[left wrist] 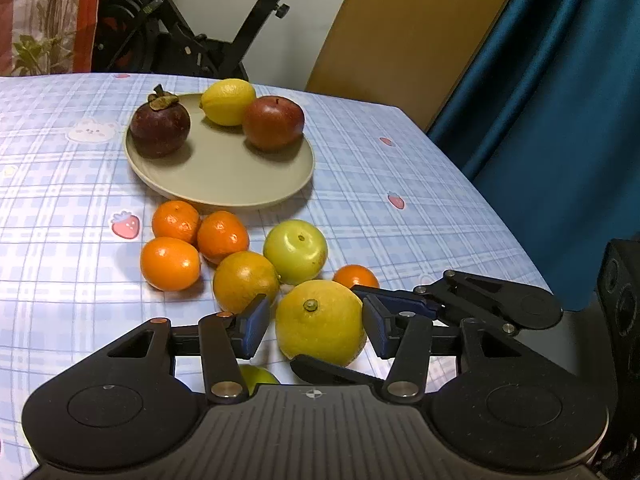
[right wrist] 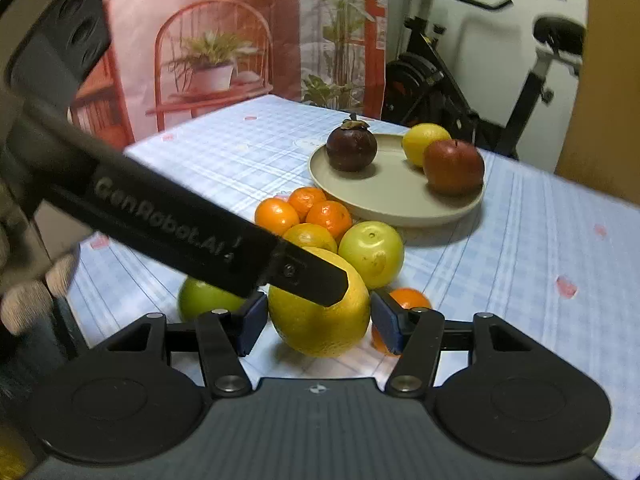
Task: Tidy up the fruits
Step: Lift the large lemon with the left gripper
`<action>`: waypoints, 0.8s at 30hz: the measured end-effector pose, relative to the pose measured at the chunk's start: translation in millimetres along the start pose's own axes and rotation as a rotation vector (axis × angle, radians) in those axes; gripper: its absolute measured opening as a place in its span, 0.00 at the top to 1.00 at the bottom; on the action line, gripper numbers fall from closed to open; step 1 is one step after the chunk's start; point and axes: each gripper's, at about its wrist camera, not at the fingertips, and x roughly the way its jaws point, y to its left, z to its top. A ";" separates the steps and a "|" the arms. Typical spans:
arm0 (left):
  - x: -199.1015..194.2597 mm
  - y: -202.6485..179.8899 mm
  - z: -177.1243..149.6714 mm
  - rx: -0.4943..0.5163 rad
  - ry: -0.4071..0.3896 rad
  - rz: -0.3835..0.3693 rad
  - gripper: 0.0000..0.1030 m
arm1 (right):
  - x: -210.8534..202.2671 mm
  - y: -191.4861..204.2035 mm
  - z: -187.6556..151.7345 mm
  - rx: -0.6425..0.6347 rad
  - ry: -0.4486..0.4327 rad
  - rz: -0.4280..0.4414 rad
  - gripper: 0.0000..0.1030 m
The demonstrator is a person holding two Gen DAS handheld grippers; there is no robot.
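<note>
A large yellow citrus (left wrist: 320, 322) lies on the checked tablecloth between the fingers of both grippers. My left gripper (left wrist: 314, 330) is open around it with small gaps at each pad. My right gripper (right wrist: 318, 322) is open around the same fruit (right wrist: 316, 320), pads close to its sides. The left gripper's finger (right wrist: 312, 276) crosses over the fruit in the right wrist view. A beige plate (left wrist: 224, 172) holds a mangosteen (left wrist: 160, 124), a lemon (left wrist: 228, 102) and a red apple (left wrist: 274, 122).
Several small oranges (left wrist: 172, 262) and a green apple (left wrist: 296, 252) lie in a cluster in front of the plate. Another green fruit (right wrist: 204, 300) lies left of the citrus. The table edge runs along the right by a blue curtain (left wrist: 560, 120). An exercise bike stands behind.
</note>
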 end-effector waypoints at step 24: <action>-4.6 -16.1 -1.3 0.083 -0.022 -0.001 0.48 | -9.7 -4.0 -3.4 0.115 -0.004 0.021 0.42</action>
